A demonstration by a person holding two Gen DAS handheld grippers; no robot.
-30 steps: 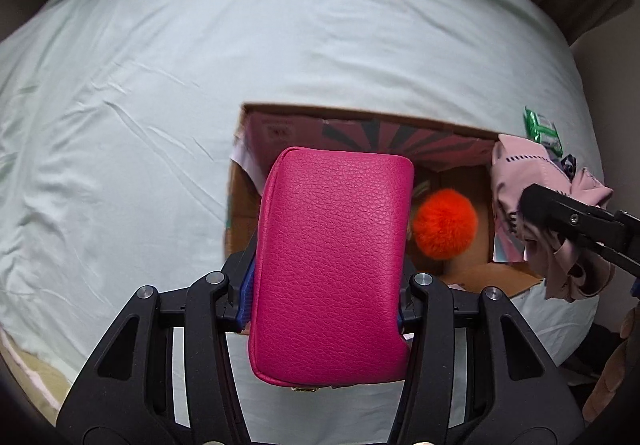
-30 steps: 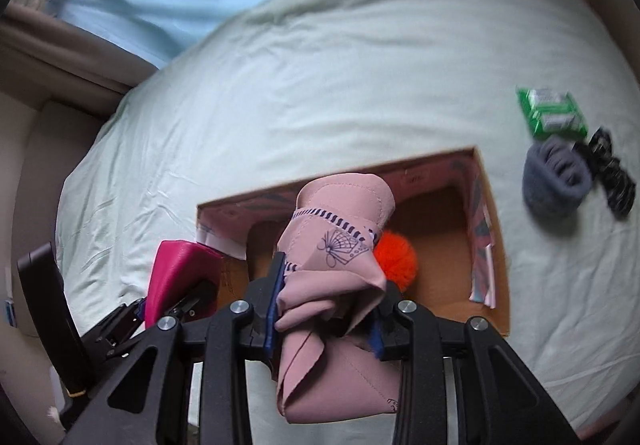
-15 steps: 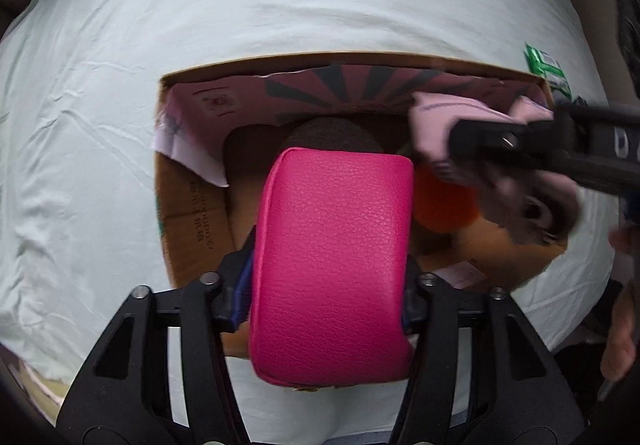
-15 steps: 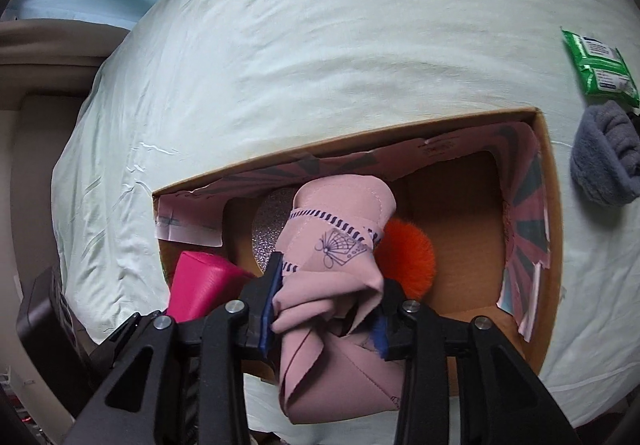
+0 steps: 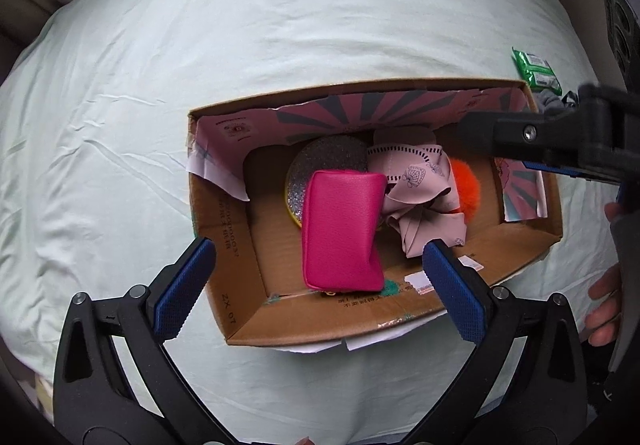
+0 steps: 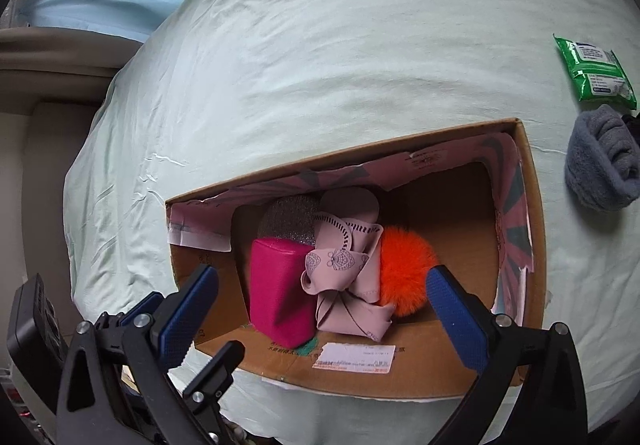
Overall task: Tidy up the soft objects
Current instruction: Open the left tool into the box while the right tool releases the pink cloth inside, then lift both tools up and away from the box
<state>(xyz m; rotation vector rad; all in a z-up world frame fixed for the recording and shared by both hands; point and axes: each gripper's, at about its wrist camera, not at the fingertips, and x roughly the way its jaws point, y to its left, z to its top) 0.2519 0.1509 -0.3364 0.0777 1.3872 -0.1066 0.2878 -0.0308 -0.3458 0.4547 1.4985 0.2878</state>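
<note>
Left wrist view
- Left gripper (image 5: 318, 265): pointed straight down over the box, jaws spreading wide, blue pads bare; the pouch lay below and between them, touched by neither pad.
- Box (image 5: 240, 229): open cardboard, on the pale green sheet (image 5: 200, 45), pink printed lining on its far and right walls.
- Pouch (image 5: 340, 229): magenta, let go, lying inside the box left of centre, partly over a glittery round thing (image 5: 320, 161).
- Cloth (image 5: 416, 197): pale pink with a printed pattern, crumpled in the box, touching the pouch's right edge.
- Pompom (image 5: 466, 181): orange, fluffy, in the box just right of the cloth, partly covered by it.
- Right gripper: one black finger crossed the upper right of the frame above the box's right end; jaws not readable here.
- Hand (image 5: 604, 309): fingers at the right edge.
- Green packet (image 5: 536, 69): on the sheet beyond the box's far right corner.

Right wrist view
- Right gripper (image 6: 320, 297): tilted down at the box, jaws spreading wide, nothing gripped; cloth (image 6: 344, 277) released below.
- Box (image 6: 532, 245): pouch (image 6: 280, 293) left, cloth middle, pompom (image 6: 404, 273) right, all three touching.
- Glittery round thing (image 6: 292, 221): behind the pouch.
- Outside the box: green packet (image 6: 592, 69) and a grey sock (image 6: 604, 161) on the sheet (image 6: 320, 85), to the right.
</note>
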